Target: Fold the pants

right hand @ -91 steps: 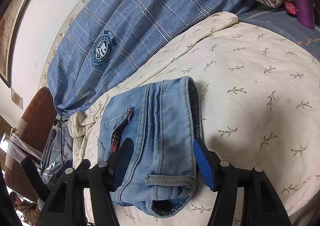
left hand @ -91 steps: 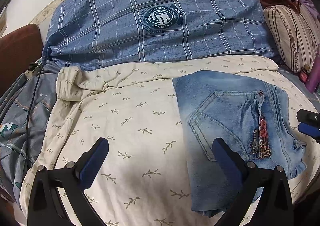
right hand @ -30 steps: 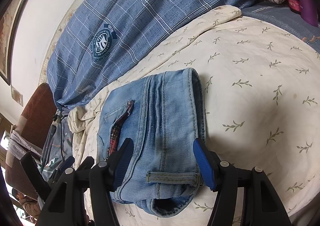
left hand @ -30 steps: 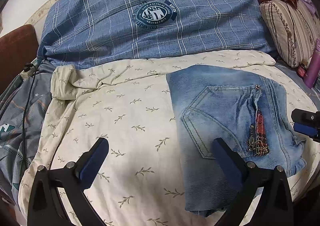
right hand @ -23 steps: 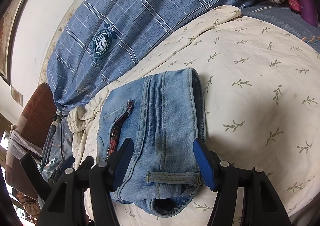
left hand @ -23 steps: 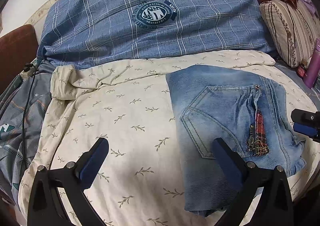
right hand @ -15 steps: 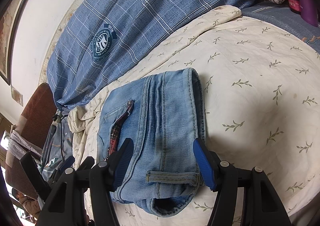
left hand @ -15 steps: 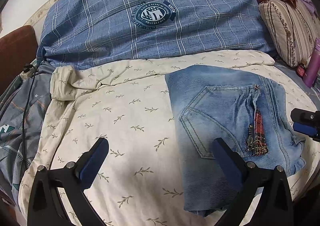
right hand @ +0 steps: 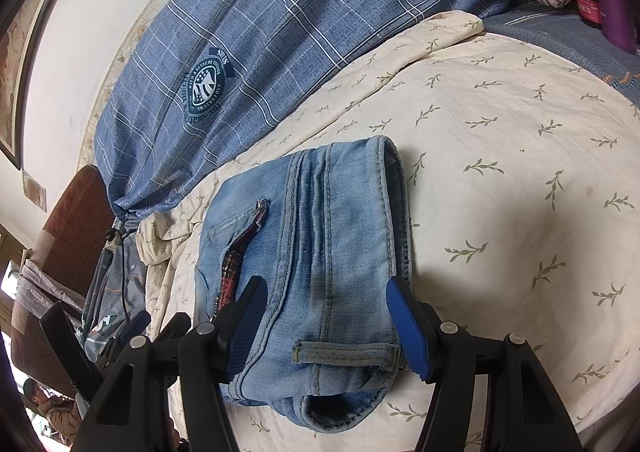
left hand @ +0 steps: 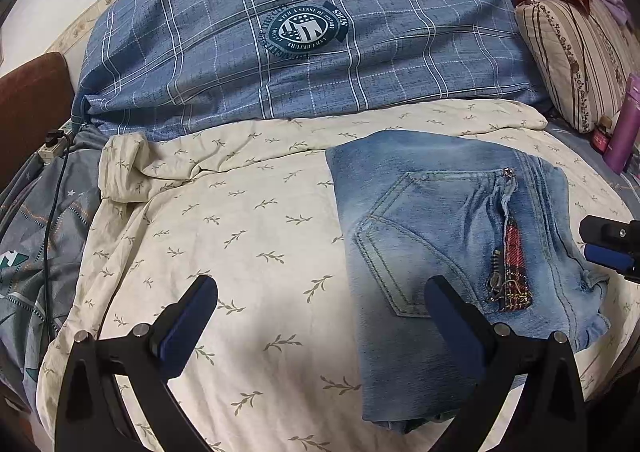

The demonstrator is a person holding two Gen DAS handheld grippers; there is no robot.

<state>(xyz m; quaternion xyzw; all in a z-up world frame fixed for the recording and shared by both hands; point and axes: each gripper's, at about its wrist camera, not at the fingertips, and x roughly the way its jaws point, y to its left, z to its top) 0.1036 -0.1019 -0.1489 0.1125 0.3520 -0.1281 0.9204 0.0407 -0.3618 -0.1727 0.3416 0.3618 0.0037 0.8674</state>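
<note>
In the left wrist view, a cream leaf-print sheet [left hand: 248, 236] is covering the bed, with one blue plaid duvet [left hand: 304, 39] lying at twelve o'clock and one striped pillow [left hand: 572, 59] at two. One folded pair of jeans [left hand: 448, 236] is resting at three o'clock. The left gripper [left hand: 320, 312] is hovering spread wide, empty.

In the right wrist view, the right gripper [right hand: 324, 316] is straddling the jeans' [right hand: 320, 236] waistband at six o'clock, jaws apart, pads seemingly not pressing.

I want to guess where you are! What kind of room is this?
Most likely a bedroom: the folded jeans lie on a bed's leaf-print sheet, with a blue plaid quilt and a striped pillow behind.
</note>
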